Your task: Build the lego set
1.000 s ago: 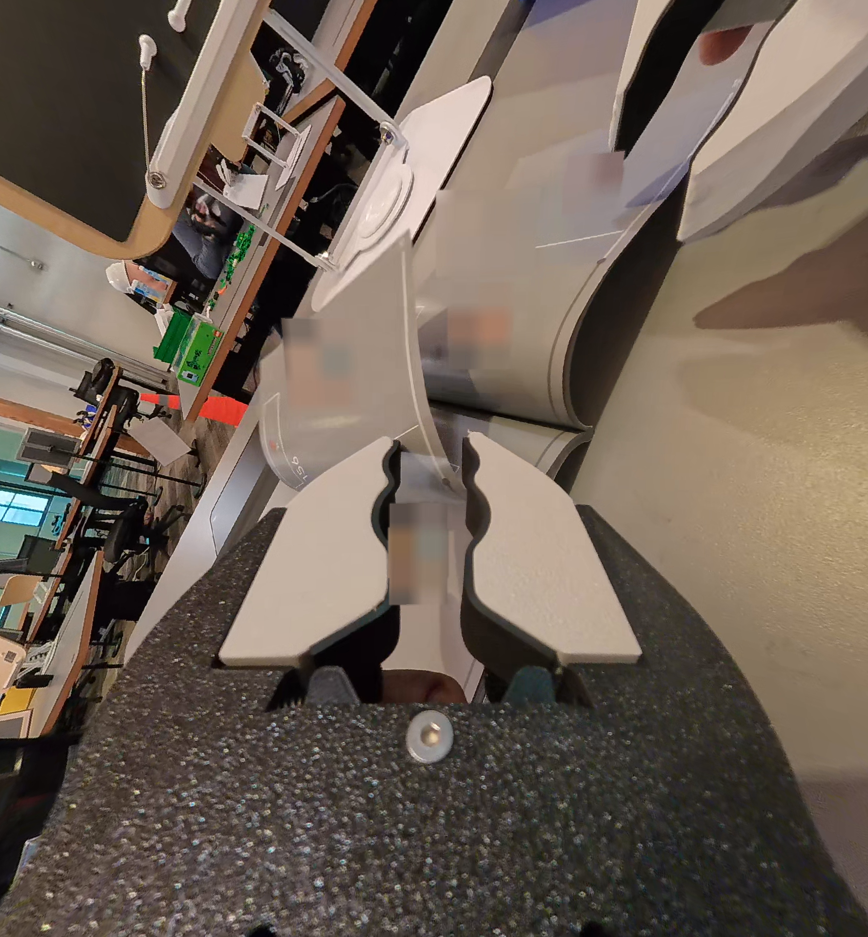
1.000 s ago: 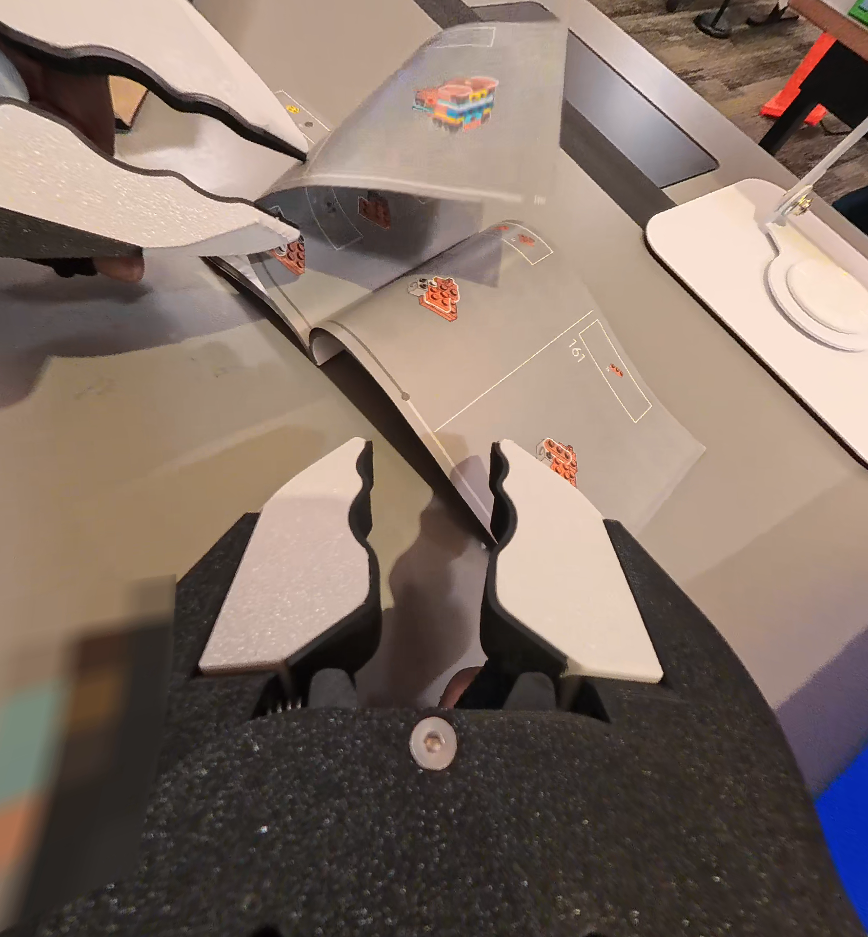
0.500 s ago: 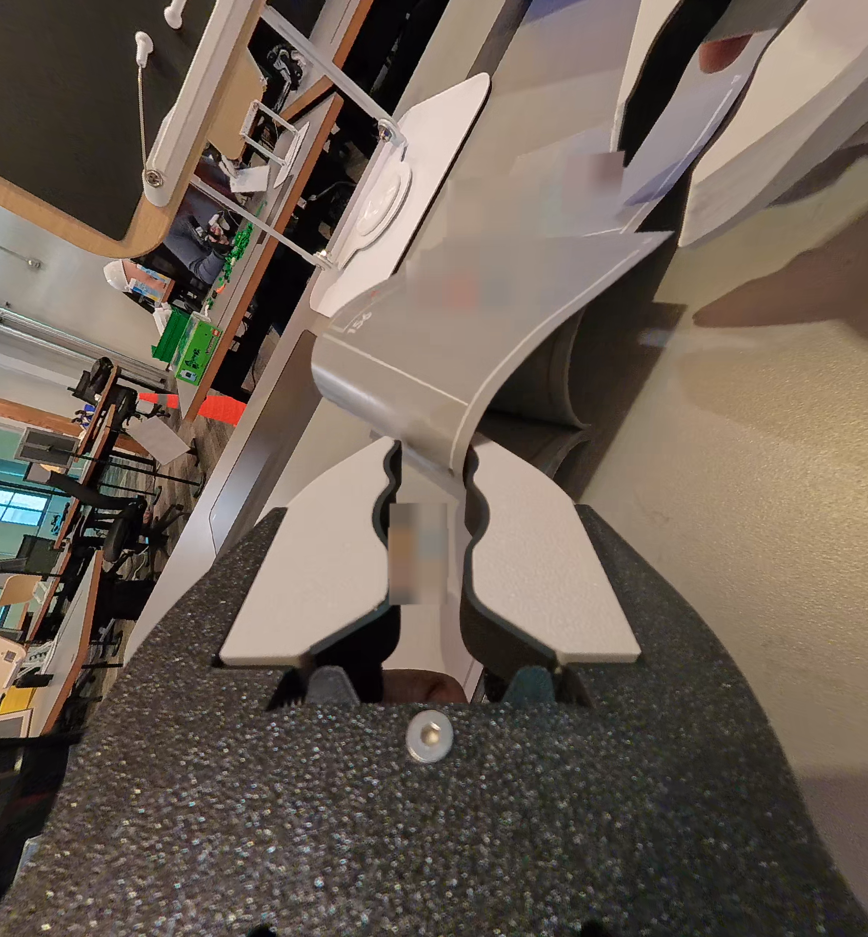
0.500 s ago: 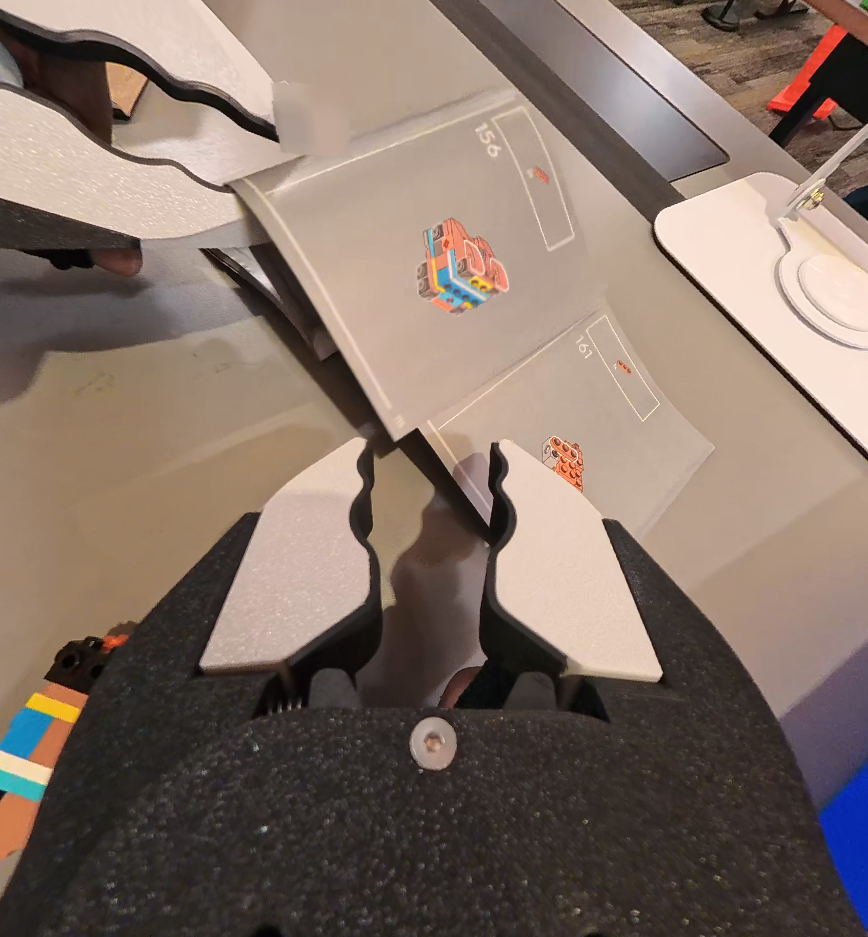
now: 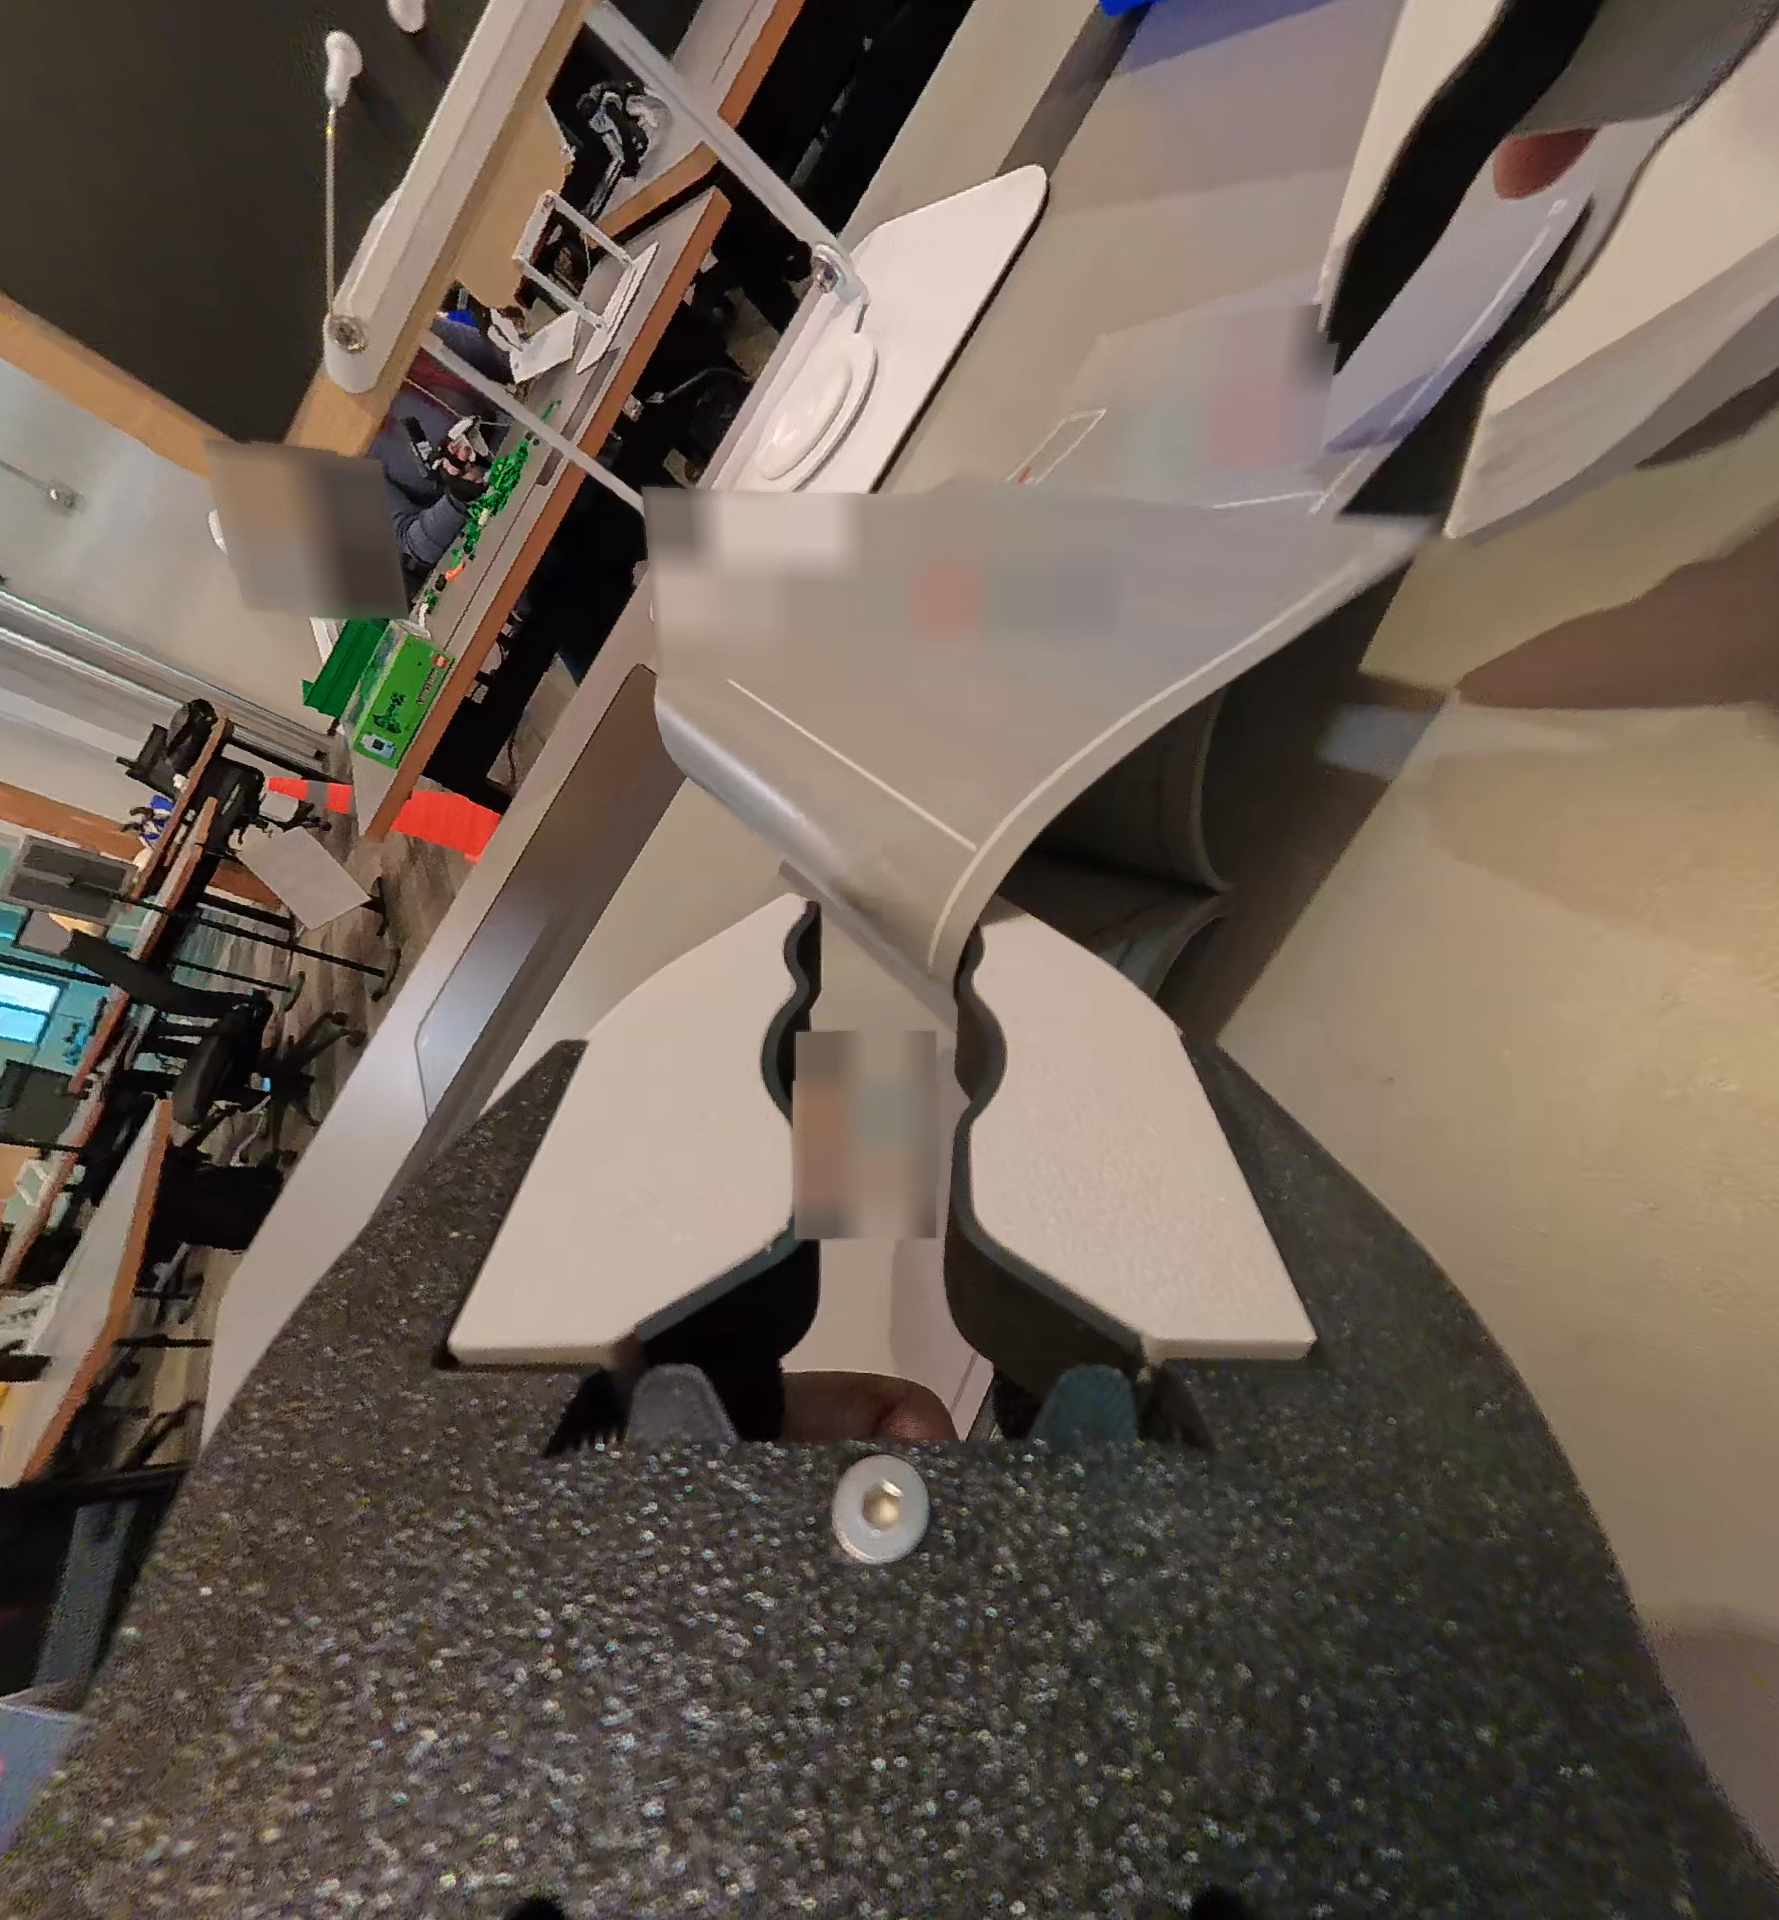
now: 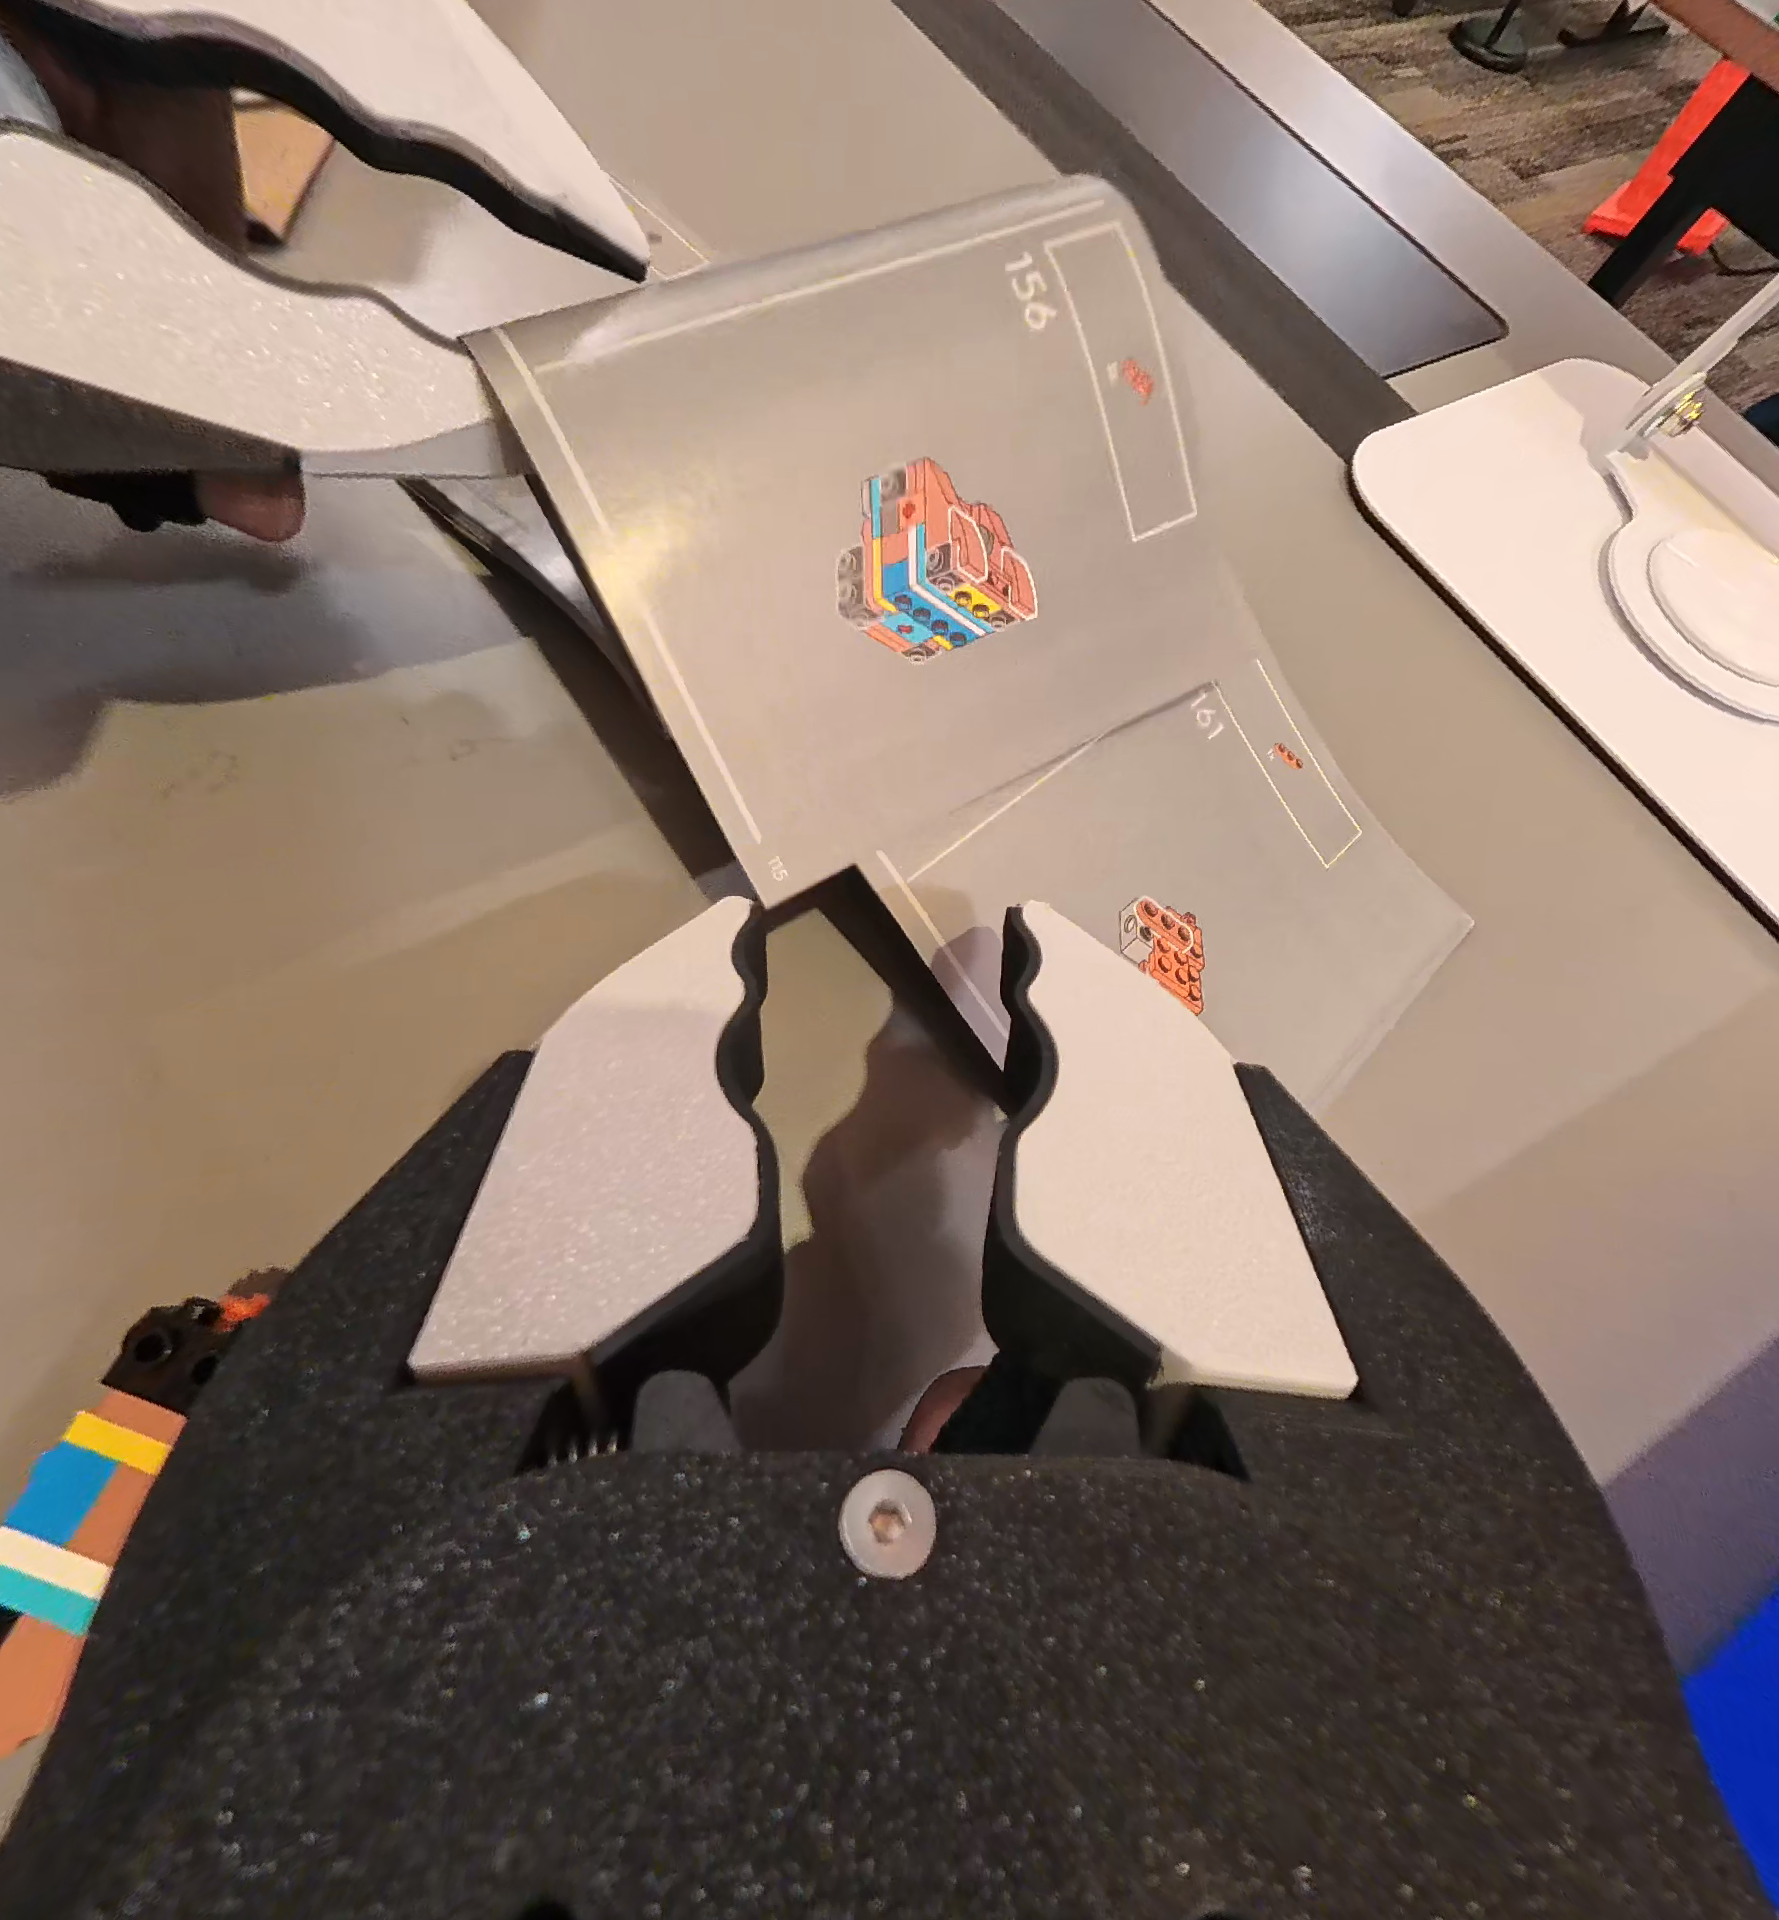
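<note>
Between the left gripper's [image 5: 883,961] fingers, a page [image 5: 947,686] of the instruction booklet is pinched and curls up off the counter [image 5: 1591,1143]. Right view: the right gripper [image 6: 880,925] hovers with fingers apart beside that booklet [image 6: 1124,831]; a striped lego assembly [image 6: 43,1538] lies behind it.

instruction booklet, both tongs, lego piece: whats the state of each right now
instruction booklet: open on the table, pages bowed
lifted page: raised off the booklet, curved, one edge pinched
left tongs: shut on the lifted page
right tongs: open, empty, tips over the booklet's near corner
partly built lego piece: lying on the table, untouched
</note>
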Demonstrator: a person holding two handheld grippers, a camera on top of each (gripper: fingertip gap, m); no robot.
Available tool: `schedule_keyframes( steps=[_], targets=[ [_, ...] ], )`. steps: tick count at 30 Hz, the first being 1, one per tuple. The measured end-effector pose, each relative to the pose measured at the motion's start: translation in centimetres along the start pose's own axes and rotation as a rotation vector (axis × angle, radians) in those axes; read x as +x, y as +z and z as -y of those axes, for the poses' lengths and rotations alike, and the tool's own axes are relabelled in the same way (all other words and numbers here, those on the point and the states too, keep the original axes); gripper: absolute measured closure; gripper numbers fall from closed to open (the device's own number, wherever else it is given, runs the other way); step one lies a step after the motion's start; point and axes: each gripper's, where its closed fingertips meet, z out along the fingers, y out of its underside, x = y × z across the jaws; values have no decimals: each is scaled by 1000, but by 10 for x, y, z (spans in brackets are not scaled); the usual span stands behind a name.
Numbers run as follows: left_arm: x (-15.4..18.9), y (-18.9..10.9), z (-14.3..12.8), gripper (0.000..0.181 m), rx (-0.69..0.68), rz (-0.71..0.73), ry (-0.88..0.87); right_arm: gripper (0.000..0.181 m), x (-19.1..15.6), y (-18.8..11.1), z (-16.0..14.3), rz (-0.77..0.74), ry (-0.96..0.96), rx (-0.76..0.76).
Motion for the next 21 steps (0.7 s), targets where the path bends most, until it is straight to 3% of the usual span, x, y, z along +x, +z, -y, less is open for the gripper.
schedule_keyframes(
  steps=[4,16,21],
  targets=[
    [-8,-2,0,156,17,-15,-144,138,0,-1,3,-4,-2,18],
    [-23,-9,-14,155,103,-218,-957,142,-5,-10,10,-29,-41,149],
    [-31,-11,-14,158,162,-238,-1058,144,-7,-16,14,-49,-75,200]
  ],
)
